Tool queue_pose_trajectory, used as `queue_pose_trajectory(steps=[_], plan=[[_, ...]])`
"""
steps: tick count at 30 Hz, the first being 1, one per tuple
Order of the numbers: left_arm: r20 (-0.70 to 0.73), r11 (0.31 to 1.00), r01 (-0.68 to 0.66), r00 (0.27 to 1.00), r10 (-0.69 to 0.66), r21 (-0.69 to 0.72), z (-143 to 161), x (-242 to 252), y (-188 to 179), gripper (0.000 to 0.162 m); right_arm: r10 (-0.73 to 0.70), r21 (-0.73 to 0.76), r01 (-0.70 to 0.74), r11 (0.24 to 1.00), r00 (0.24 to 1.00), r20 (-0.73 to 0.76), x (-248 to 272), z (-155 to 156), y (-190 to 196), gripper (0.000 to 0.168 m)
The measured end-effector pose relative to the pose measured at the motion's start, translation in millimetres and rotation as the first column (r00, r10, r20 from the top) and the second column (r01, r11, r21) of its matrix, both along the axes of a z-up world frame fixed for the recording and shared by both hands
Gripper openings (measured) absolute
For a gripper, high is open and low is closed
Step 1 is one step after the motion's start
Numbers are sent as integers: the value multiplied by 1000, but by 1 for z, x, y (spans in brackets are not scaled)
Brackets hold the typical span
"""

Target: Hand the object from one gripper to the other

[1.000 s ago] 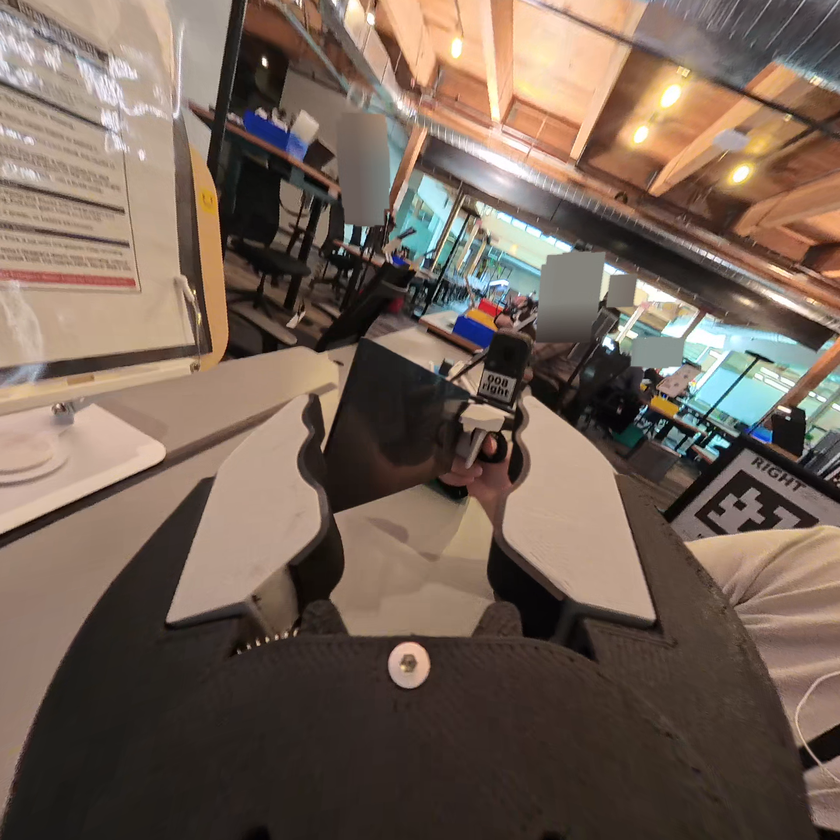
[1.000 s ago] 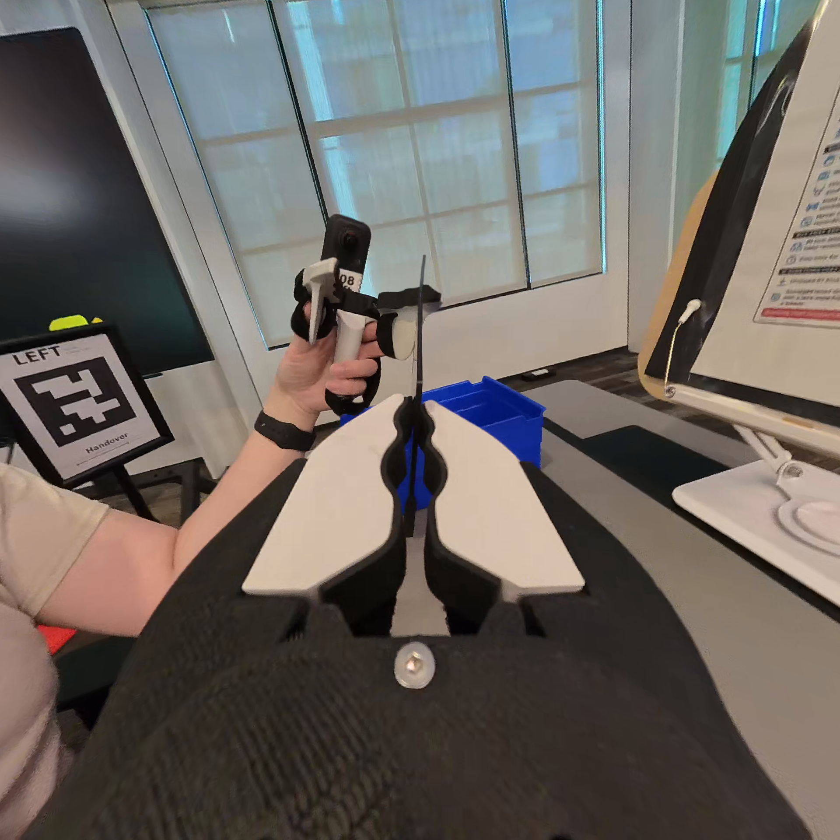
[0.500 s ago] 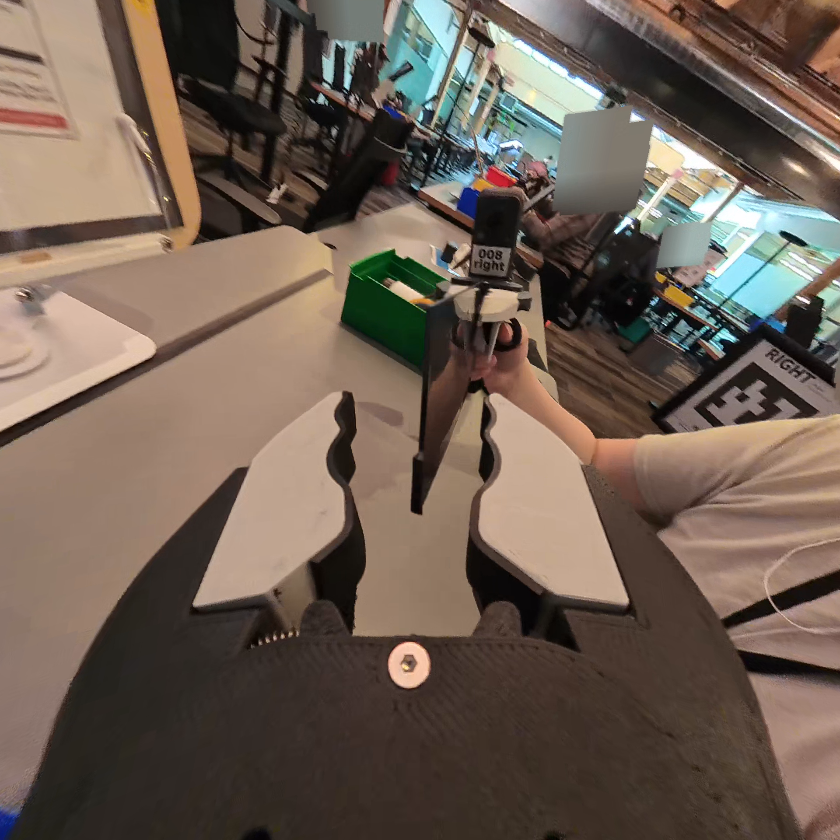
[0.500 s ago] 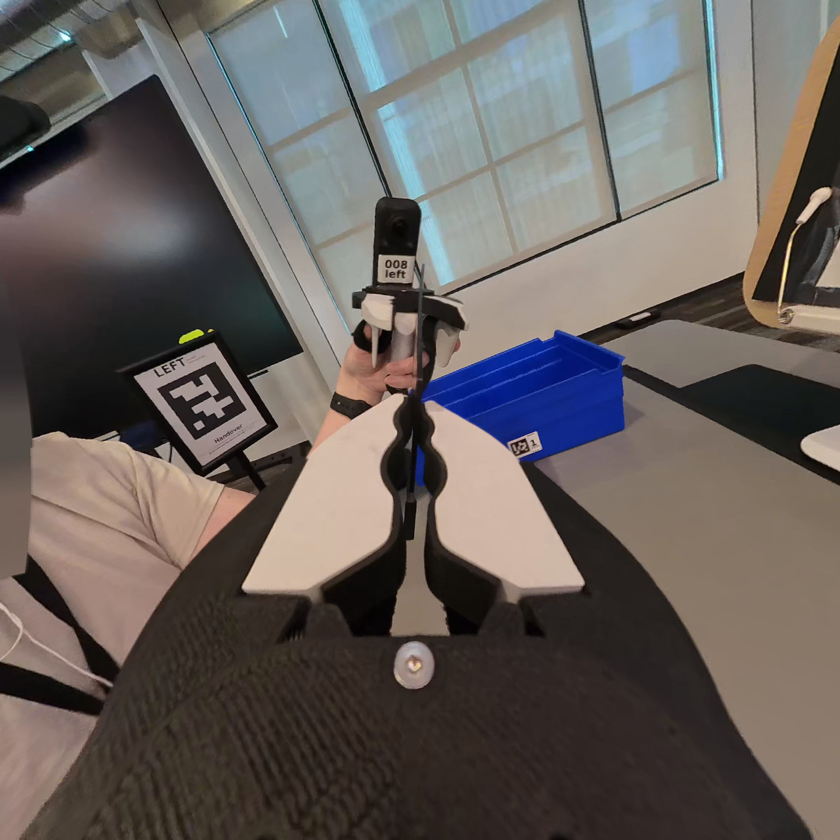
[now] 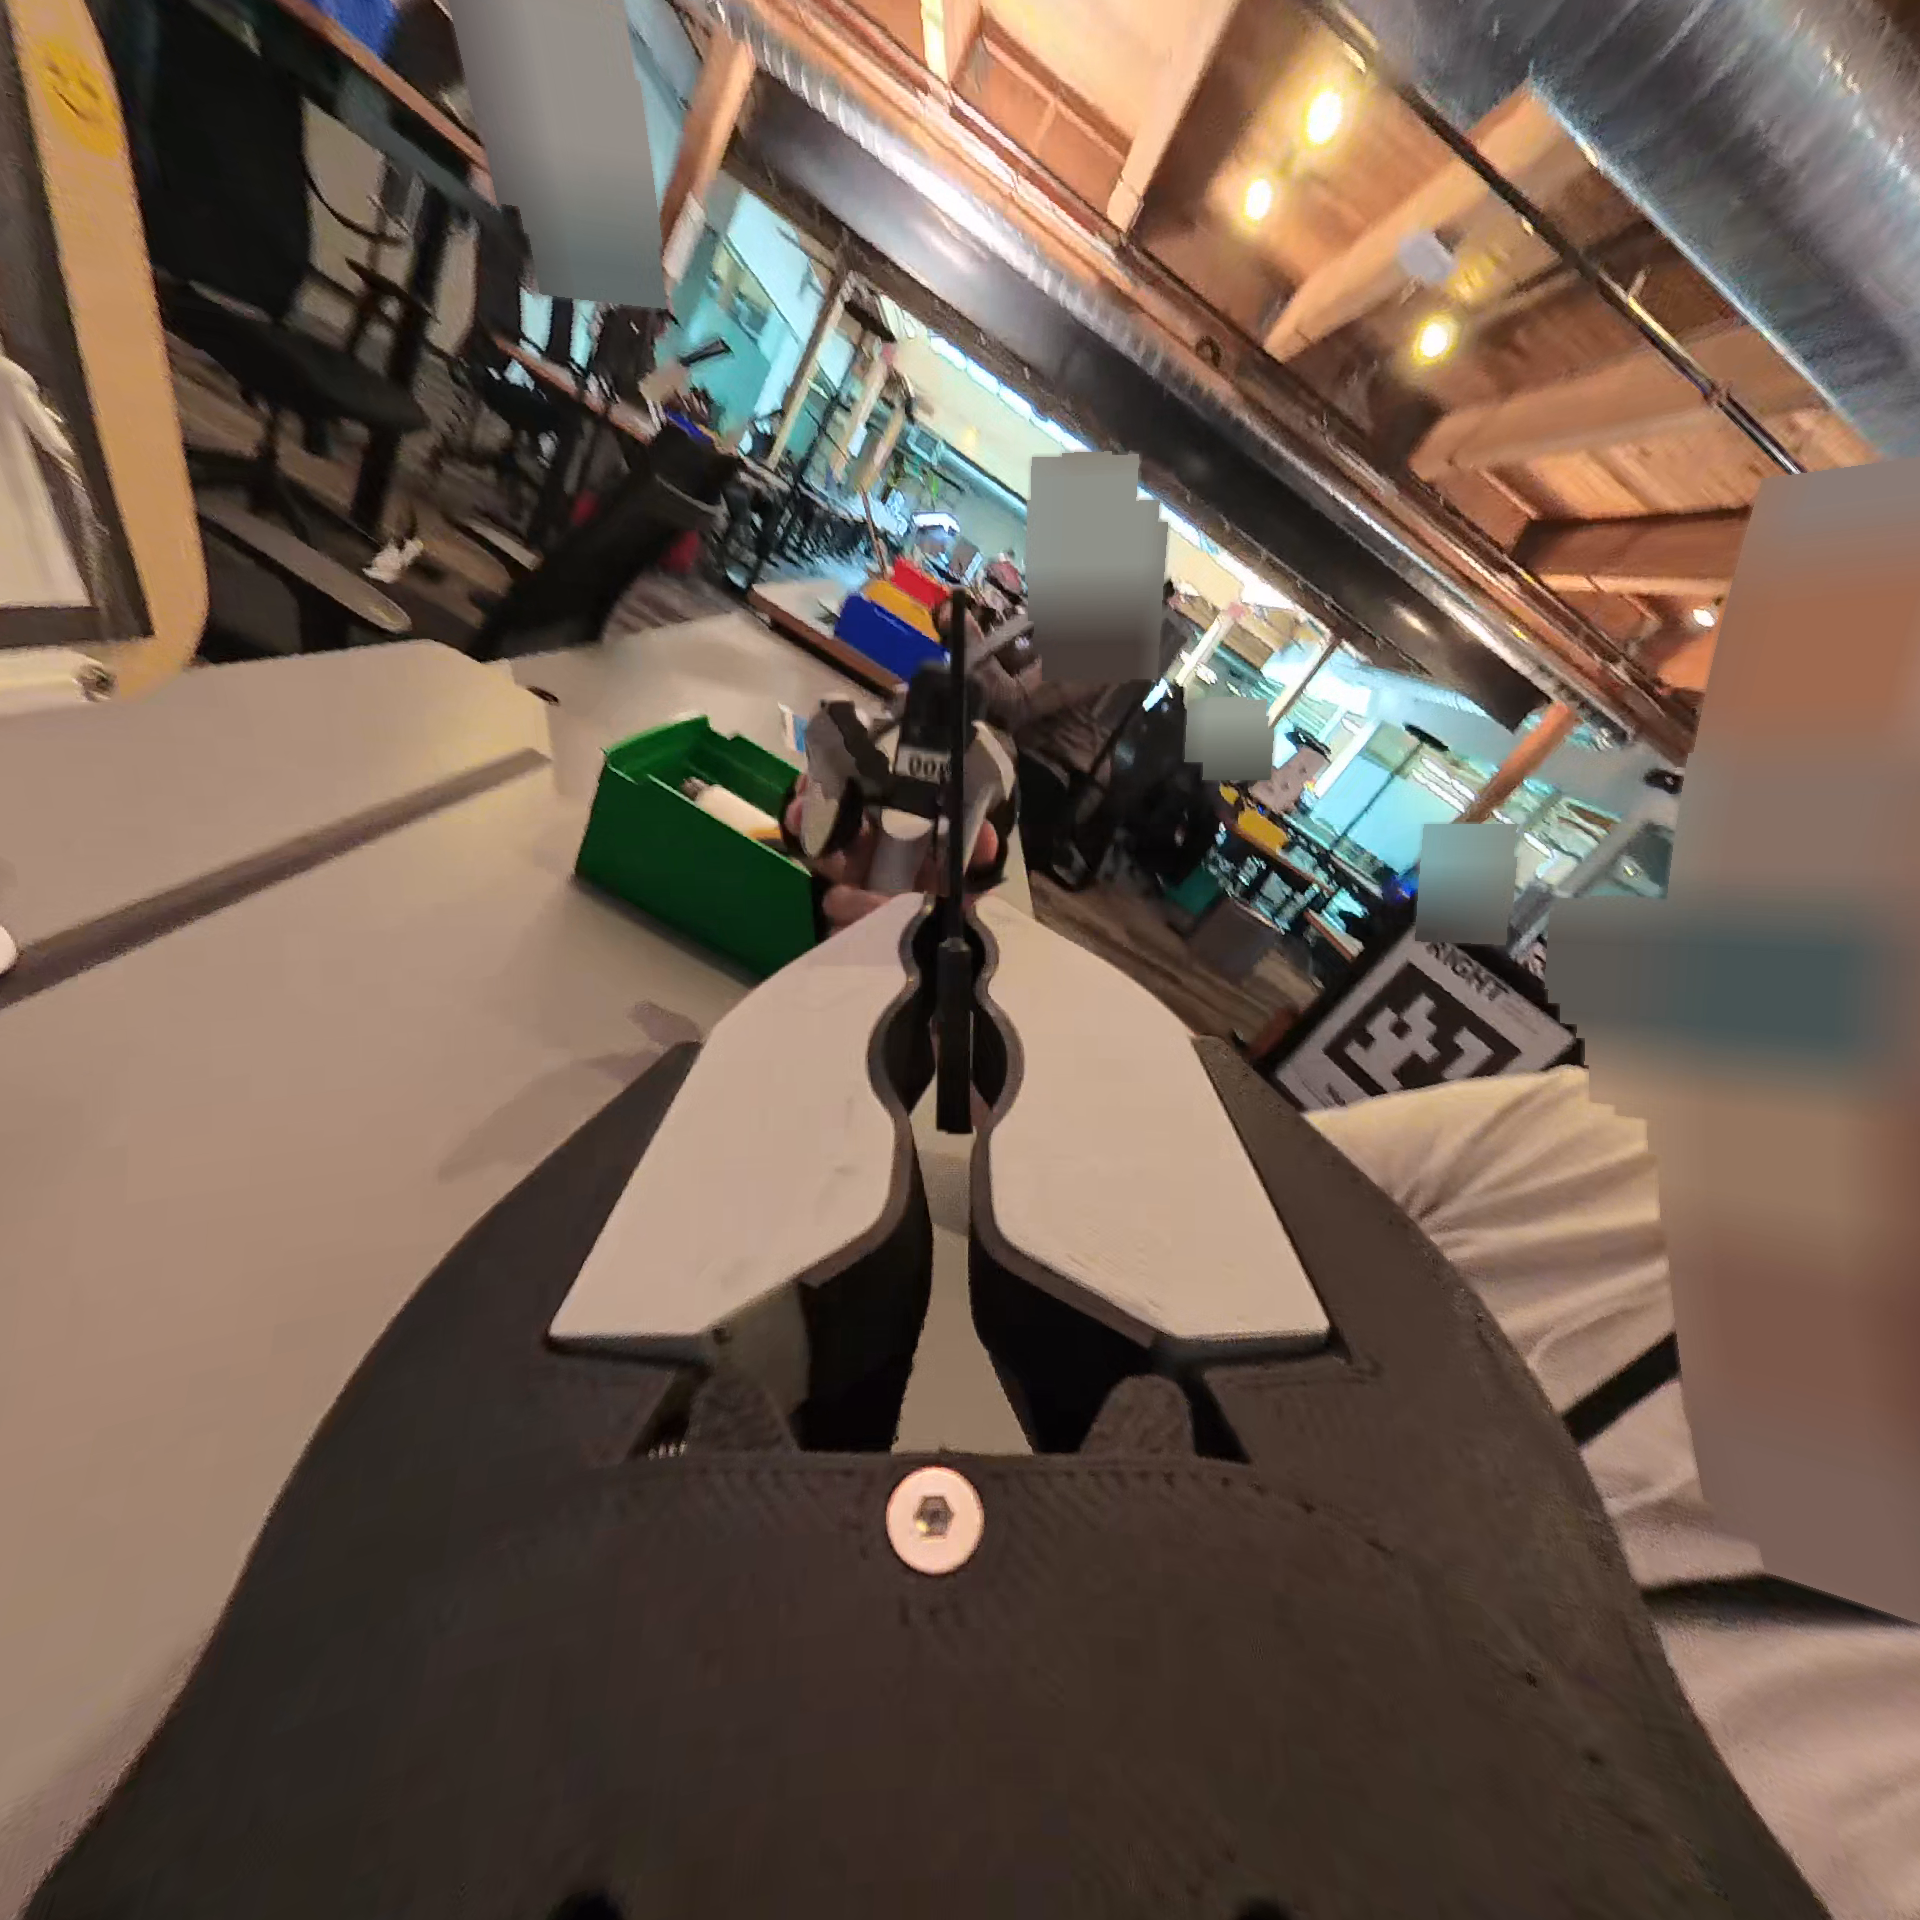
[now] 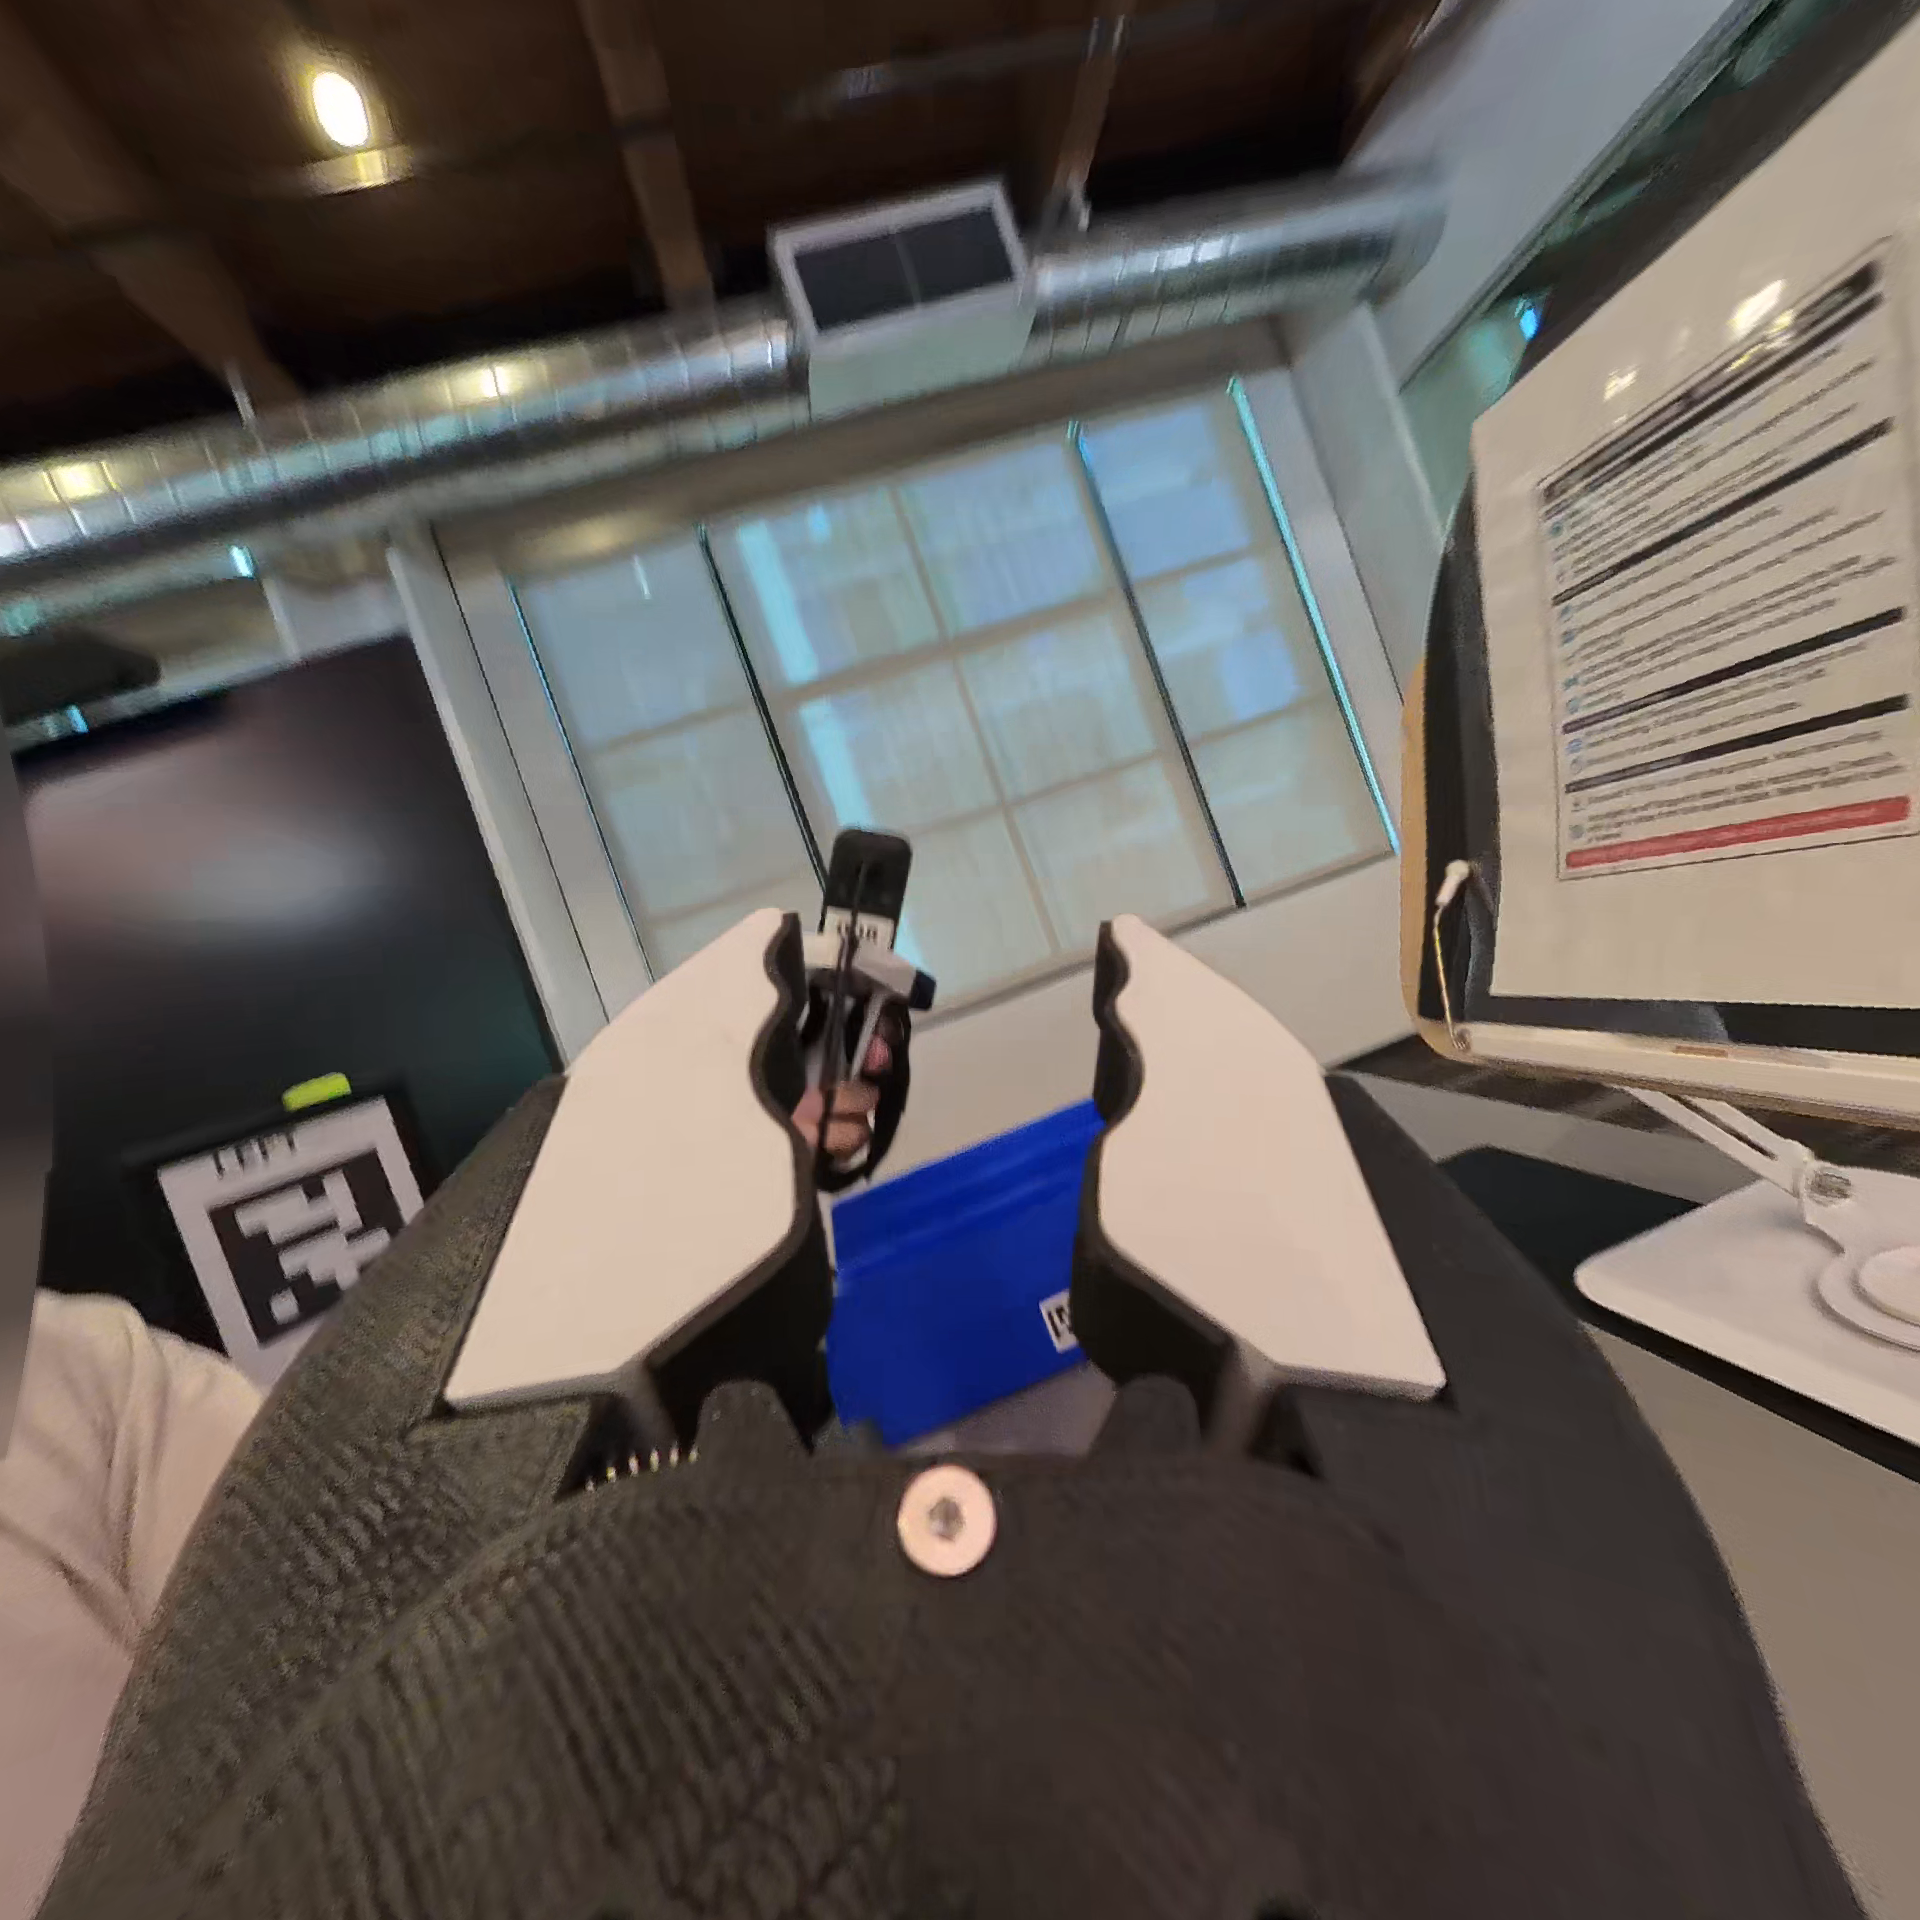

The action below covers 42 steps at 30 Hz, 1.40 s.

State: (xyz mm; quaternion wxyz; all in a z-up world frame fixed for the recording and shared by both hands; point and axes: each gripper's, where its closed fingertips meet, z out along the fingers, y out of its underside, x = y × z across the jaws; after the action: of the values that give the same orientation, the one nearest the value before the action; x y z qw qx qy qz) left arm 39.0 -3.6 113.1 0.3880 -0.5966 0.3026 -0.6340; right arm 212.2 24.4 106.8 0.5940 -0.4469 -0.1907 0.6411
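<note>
Between your left gripper (image 5: pixel 948 940) fingers, a thin black panel (image 5: pixel 954 852) stands pinched edge-on; your right gripper (image 6: pixel 943 940) gapes empty. The nip looks narrow, so a jolt could pivot the panel loose.

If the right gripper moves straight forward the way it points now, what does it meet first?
Probably nothing close: the open right gripper points over the blue bin toward the window. The left gripper sits left of that line; depth is unclear.

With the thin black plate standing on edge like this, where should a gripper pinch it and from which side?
Pinch the thin black plate across its two flat faces near one edge, coming in edge-on. It is too thin to grip any other way. The left gripper already holds it so; the right gripper is open.
</note>
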Motion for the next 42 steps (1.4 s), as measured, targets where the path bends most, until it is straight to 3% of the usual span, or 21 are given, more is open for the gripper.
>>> queue_pose_trajectory(steps=[6, 9, 13, 16, 23, 31, 34, 36, 39, 40, 42], plan=[[259, 991, -126, 957, 133, -44, 33, -5, 19, 1, -27, -57, 12, 998, 959, -283, 16, -9, 15, 51], [331, 977, -202, 919, 215, -73, 39, -3, 29, 0, -166, -90, 142, 986, 912, -375, 12, -27, 19, 41], [336, 949, -304, 888, 314, -82, 33, 17, 38, 1, -47, -128, 10, 992, 956, -290, -51, -34, 2, 42], [329, 949, -309, 891, 314, -69, 27, 47, 33, 1, 62, -162, -126, 979, 935, -349, -78, -18, -23, 42], [225, 954, -298, 929, 293, -9, 9, 95, 21, 1, 4, -359, -266, 895, 808, -590, -58, -16, -13, 39], [136, 947, -319, 940, 312, 38, -6, 117, 19, 2, -5, -394, -377, 838, 716, -698, -40, -17, -6, 7], [-35, 920, -370, 925, 377, 130, -23, 116, 30, 21, -70, -479, -245, 843, 833, -548, -38, -33, 9, 3], [-125, 879, -426, 880, 457, 214, -28, 103, 40, 43, -102, -482, -132, 866, 897, -429, -32, -37, 19, 2], [-192, 821, -442, 827, 529, 362, -23, 85, 42, 53, -199, -399, 149, 905, 976, -84, -28, -43, 32, 2], [-204, 793, -464, 797, 568, 394, -21, 78, 43, 59, -256, -329, 267, 906, 964, 77, -27, -47, 37, 3], [-198, 738, -510, 747, 635, 443, -14, 71, 42, 68, -377, -171, 444, 879, 869, 320, -22, -52, 42, 2]])
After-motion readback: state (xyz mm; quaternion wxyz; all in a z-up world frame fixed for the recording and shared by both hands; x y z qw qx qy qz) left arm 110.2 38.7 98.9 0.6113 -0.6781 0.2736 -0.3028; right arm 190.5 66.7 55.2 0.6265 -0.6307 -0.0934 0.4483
